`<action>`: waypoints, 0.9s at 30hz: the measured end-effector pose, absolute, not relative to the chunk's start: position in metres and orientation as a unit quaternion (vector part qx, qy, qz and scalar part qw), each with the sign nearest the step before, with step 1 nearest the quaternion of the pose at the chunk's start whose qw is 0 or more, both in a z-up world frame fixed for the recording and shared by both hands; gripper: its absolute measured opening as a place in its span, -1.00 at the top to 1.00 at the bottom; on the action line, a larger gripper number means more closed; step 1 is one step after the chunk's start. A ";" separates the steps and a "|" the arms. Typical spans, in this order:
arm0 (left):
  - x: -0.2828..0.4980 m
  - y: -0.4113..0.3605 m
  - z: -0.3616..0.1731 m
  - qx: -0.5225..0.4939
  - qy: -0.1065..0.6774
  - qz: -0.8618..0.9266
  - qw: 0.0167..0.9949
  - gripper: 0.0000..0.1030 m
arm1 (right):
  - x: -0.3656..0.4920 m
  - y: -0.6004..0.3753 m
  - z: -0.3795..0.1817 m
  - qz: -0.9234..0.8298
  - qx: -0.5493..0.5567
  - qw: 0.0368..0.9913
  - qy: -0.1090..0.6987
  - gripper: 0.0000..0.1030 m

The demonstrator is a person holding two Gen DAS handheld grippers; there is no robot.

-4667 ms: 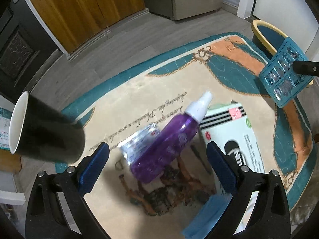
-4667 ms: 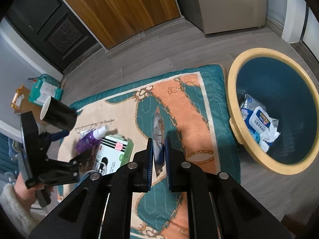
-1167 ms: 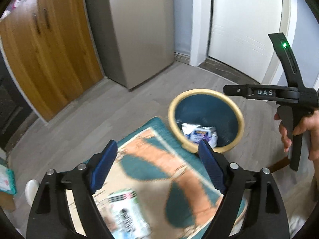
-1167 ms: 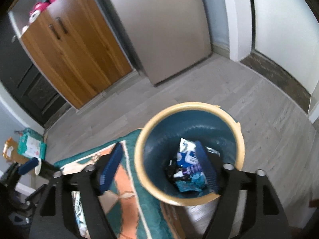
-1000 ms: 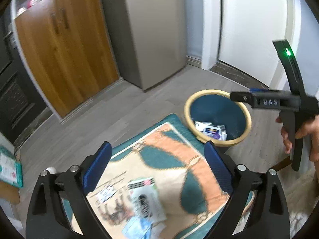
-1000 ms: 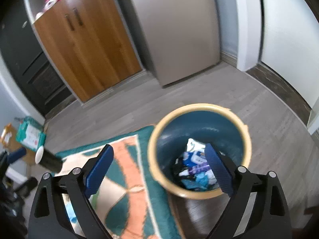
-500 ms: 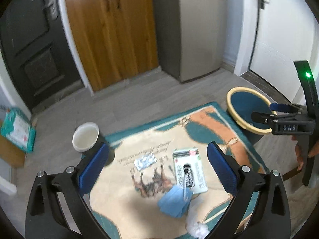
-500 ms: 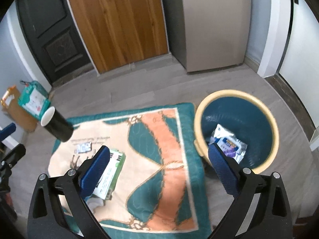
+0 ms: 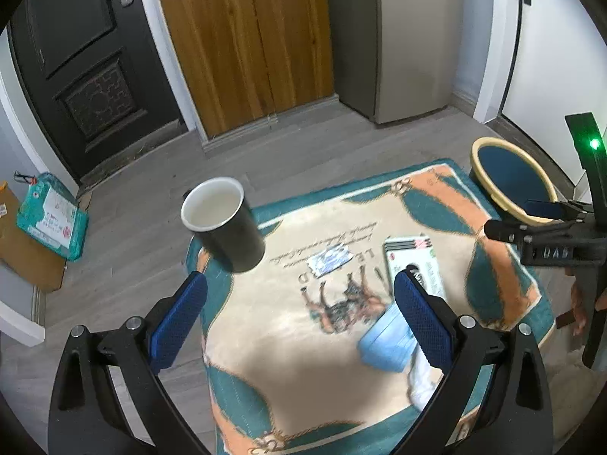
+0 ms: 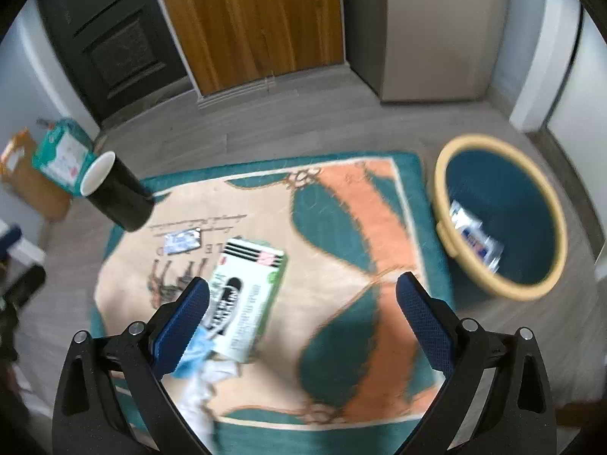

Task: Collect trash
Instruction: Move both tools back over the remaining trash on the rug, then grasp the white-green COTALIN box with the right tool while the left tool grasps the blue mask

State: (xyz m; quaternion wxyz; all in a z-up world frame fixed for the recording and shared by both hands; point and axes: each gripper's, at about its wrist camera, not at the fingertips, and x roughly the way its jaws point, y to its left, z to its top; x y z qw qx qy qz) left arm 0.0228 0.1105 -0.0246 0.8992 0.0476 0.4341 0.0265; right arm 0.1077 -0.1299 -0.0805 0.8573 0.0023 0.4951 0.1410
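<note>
On the patterned cloth (image 9: 288, 356) (image 10: 334, 227) lie a green-and-white carton (image 9: 415, 261) (image 10: 248, 288), a small silver sachet (image 9: 329, 261) (image 10: 182, 240), a blue face mask (image 9: 385, 345) (image 10: 195, 352) and a white crumpled tissue (image 10: 205, 383). A black paper cup (image 9: 224, 223) (image 10: 115, 193) stands at the cloth's far left corner. My left gripper (image 9: 299, 314) hovers open above the cloth, nothing in it. My right gripper (image 10: 301, 314) is also open and empty above the carton's right side. The yellow-rimmed bin (image 9: 510, 184) (image 10: 500, 220) holds wrappers.
A teal packet (image 9: 53, 216) (image 10: 62, 153) rests on a cardboard box by the black door at left. Wooden cupboard doors and a grey fridge stand behind. The right gripper's handle (image 9: 550, 242) and a hand appear at the left wrist view's right edge.
Both grippers pulled back from over the bin toward the cloth; both are open and empty. The purple bottle and the blue blister pack are gone from the cloth and grippers.
</note>
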 end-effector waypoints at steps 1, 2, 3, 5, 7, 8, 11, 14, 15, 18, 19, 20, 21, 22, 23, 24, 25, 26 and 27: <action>0.021 0.114 -0.026 0.047 0.436 0.028 0.898 -0.88 | 0.108 -0.128 -0.084 0.140 0.011 0.854 0.500 -0.90; 0.020 0.118 -0.027 0.048 0.438 0.030 0.897 -0.88 | 0.108 -0.125 -0.088 0.139 0.016 0.850 0.507 -0.90; 0.019 0.120 -0.029 0.049 0.440 0.031 0.896 -0.88 | 0.109 -0.123 -0.092 0.138 0.016 0.848 0.512 -0.90; 0.018 0.126 -0.031 0.049 0.443 0.033 0.895 -0.88 | 0.109 -0.116 -0.098 0.136 0.004 0.844 0.519 -0.90; 0.020 0.133 -0.035 0.046 0.450 0.036 0.891 -0.88 | 0.108 -0.110 -0.103 0.136 -0.010 0.841 0.523 -0.90; 0.021 0.134 -0.035 0.044 0.452 0.037 0.890 -0.88 | 0.109 -0.109 -0.106 0.136 -0.014 0.840 0.524 -0.90; 0.023 0.141 -0.034 0.021 0.448 0.038 0.893 -0.88 | 0.109 -0.107 -0.112 0.135 -0.026 0.838 0.528 -0.90; 0.026 0.143 -0.035 0.011 0.447 0.034 0.894 -0.88 | 0.109 -0.107 -0.118 0.131 -0.032 0.835 0.533 -0.90; 0.028 0.144 -0.037 0.013 0.448 0.033 0.893 -0.88 | 0.109 -0.106 -0.121 0.132 -0.031 0.833 0.536 -0.90; 0.034 0.145 -0.042 0.019 0.456 0.035 0.889 -0.88 | 0.109 -0.099 -0.129 0.137 -0.032 0.828 0.543 -0.90; 0.036 0.145 -0.043 0.018 0.457 0.035 0.889 -0.88 | 0.109 -0.096 -0.132 0.139 -0.036 0.826 0.545 -0.90; 0.037 0.146 -0.044 0.017 0.458 0.036 0.888 -0.88 | 0.109 -0.092 -0.135 0.140 -0.040 0.824 0.547 -0.90; 0.039 0.147 -0.044 0.015 0.458 0.036 0.888 -0.88 | 0.109 -0.089 -0.137 0.138 -0.043 0.825 0.547 -0.90; 0.040 0.147 -0.044 0.014 0.458 0.035 0.888 -0.88 | 0.111 -0.087 -0.139 0.135 -0.044 0.825 0.547 -0.90; 0.040 0.146 -0.044 0.013 0.457 0.033 0.889 -0.88 | 0.113 -0.084 -0.142 0.133 -0.044 0.824 0.549 -0.90; 0.041 0.145 -0.043 0.015 0.456 0.031 0.890 -0.88 | 0.115 -0.082 -0.144 0.132 -0.041 0.822 0.552 -0.90; 0.041 0.145 -0.043 0.018 0.455 0.029 0.890 -0.88 | 0.119 -0.078 -0.148 0.132 -0.034 0.820 0.556 -0.90; 0.042 0.144 -0.043 0.019 0.455 0.027 0.890 -0.88 | 0.123 -0.074 -0.150 0.131 -0.030 0.818 0.559 -0.90; 0.042 0.143 -0.043 0.020 0.454 0.025 0.890 -0.88 | 0.127 -0.070 -0.152 0.129 -0.024 0.817 0.562 -0.90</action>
